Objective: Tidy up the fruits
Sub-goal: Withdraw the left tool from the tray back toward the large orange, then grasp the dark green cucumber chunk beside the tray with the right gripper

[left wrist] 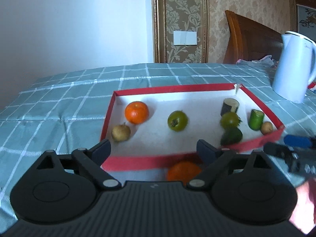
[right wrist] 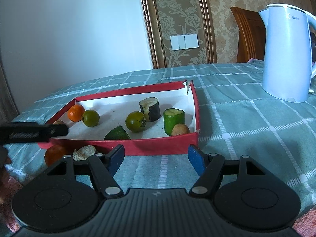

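My view: white electric kettle (right wrist: 287, 55) stands upright on teal checked tablecloth (right wrist: 246, 122), far right. Behind, white switch plate (right wrist: 184, 41) on gold damask wallpaper (right wrist: 177, 15) w/ gilt moulding; wooden headboard (left wrist: 250, 39) at rear; plain white wall (left wrist: 69, 19) left.

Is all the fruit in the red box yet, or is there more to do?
Mostly done: the red box already holds an orange, two green tomatoes, cut green pieces and small brown fruits. Nothing is in hand now: the left gripper and the right gripper both have open, empty jaws. Left to do: a second orange and a piece of peel lie on the tablecloth outside the box.
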Tool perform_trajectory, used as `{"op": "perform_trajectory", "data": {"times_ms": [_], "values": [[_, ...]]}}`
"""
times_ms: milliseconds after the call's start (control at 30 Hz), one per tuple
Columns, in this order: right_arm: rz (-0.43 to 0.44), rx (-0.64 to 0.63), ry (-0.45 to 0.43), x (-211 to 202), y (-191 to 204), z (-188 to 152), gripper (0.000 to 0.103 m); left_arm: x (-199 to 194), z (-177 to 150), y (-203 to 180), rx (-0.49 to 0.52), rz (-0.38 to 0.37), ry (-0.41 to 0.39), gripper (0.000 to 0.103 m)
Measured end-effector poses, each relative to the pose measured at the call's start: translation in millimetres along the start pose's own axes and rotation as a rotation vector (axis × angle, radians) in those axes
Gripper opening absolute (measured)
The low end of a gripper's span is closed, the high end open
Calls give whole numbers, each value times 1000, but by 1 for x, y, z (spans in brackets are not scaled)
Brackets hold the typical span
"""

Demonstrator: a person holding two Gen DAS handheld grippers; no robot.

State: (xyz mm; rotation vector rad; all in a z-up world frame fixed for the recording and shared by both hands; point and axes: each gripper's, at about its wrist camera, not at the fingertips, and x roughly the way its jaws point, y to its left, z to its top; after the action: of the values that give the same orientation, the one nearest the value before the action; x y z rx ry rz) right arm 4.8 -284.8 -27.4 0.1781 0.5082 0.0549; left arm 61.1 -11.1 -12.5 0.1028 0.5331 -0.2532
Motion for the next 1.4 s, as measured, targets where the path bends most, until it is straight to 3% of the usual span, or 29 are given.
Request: {"op": "perform_trajectory", "data": {"times_ms": [300,500,667,1067,1400], "values": [[-3,6,0,0,-2,0,75,-19,-32,19,-13,-8,55,99],[10,-8,-5,-2,0,-1,75,-12,-48,33,-20,32,92,101],[36,-31,-35,-8,4,-2,75,-9,-49,47,-93,27,109,103],[151,-147,-1,-19,48,-14,75,-6,-47,42,-65,45,127,103],[144,-178,67,5,69,-11,54,-6,-47,43,-65,44,127,103]]}}
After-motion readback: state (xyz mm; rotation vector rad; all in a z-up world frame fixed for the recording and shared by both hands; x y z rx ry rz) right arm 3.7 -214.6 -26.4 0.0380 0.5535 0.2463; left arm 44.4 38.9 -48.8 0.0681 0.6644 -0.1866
